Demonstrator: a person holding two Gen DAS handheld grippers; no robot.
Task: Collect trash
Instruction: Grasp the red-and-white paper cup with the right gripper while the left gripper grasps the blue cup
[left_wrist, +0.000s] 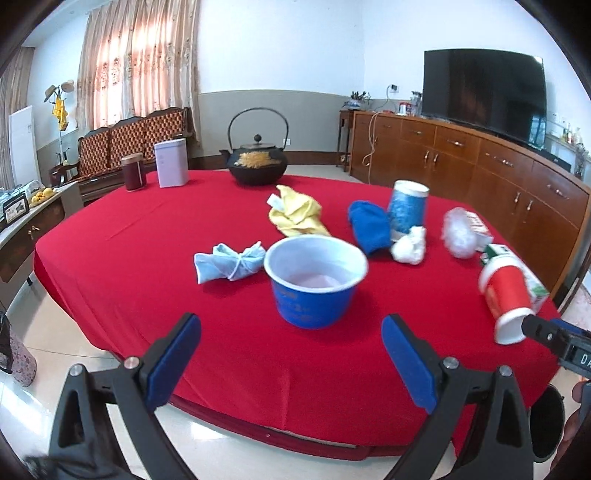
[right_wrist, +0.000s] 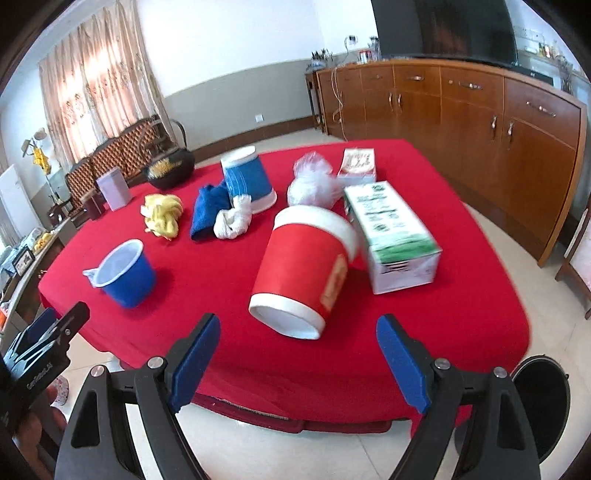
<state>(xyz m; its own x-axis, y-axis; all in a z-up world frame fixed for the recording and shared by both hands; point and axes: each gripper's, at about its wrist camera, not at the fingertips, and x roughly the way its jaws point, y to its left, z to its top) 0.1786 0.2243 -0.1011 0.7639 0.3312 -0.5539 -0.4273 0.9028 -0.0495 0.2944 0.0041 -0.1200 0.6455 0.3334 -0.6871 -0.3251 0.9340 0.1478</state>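
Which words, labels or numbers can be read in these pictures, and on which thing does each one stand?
"DA": on the right gripper's body at the frame edge, cut off.
White print on the left gripper's body: too blurred to read.
Print on the blue cup: too faint.
Green and white carton: print too small.
Yellow label on the red cup: blurred.
Red and white packet: unreadable.

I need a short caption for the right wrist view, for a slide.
Open right gripper faces a tipped red cup beside a green-and-white carton on the red table.
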